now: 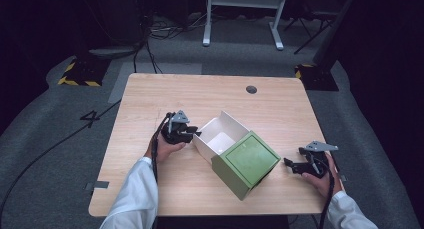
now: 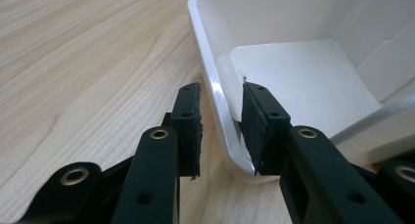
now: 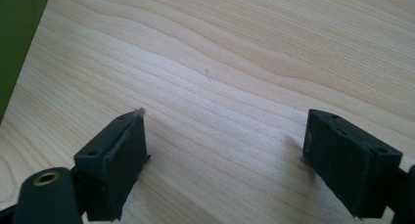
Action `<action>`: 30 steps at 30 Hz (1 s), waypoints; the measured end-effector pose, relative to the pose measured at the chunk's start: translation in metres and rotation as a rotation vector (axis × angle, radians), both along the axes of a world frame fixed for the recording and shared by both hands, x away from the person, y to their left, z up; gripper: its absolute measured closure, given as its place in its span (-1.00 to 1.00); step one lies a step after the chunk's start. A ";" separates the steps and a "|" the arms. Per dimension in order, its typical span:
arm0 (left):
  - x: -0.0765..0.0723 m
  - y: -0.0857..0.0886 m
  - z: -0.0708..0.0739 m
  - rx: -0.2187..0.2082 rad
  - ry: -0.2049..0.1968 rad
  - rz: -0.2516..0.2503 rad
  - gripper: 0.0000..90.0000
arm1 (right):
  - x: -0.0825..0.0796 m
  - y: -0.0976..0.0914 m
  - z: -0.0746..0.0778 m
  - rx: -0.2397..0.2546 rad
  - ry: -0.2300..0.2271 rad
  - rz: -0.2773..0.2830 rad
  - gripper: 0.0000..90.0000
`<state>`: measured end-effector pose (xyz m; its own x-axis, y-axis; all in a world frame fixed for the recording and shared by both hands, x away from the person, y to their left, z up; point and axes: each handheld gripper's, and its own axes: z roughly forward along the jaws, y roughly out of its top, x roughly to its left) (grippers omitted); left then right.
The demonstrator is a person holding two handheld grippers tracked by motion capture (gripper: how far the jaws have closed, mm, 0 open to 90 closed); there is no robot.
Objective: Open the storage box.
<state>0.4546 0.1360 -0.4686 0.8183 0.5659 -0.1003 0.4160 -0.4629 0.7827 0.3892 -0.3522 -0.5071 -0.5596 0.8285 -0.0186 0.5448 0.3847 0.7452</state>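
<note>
- Nearest, the right gripper point(image 1: 295, 165) rests on the table point(image 1: 165, 189), jaws wide and empty.
- Beside it, the green lid point(image 1: 246, 163) leans on the white box point(image 1: 220, 131) at mid-table.
- The left gripper point(image 2: 221, 131) has its jaws narrowed onto the box's wall.

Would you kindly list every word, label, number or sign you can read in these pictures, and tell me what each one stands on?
"4": a large dark numeral marked on the grey floor, left of the wooden table.
Green box lid: a faint square outline on its top, no readable text.
White box: no print visible, in the high view or the left gripper view.
Yellow-and-black hazard stripes on the floor: a marking, no words.
</note>
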 end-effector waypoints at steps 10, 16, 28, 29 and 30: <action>-0.006 0.010 0.018 -0.044 -0.080 0.056 0.34 | 0.000 0.000 0.000 0.000 0.000 0.000 -0.64; -0.008 0.013 0.021 -0.035 -0.088 0.076 0.29 | 0.000 0.000 0.000 0.000 0.000 0.000 -0.64; -0.026 0.020 0.038 0.032 -0.149 0.111 0.08 | 0.000 0.000 0.000 0.001 0.000 0.000 -0.64; -0.027 0.020 0.040 0.031 -0.152 0.110 0.07 | 0.000 0.000 0.000 0.000 0.000 0.000 -0.64; -0.027 0.020 0.040 0.031 -0.152 0.110 0.06 | 0.000 0.000 0.000 0.000 0.000 0.000 -0.64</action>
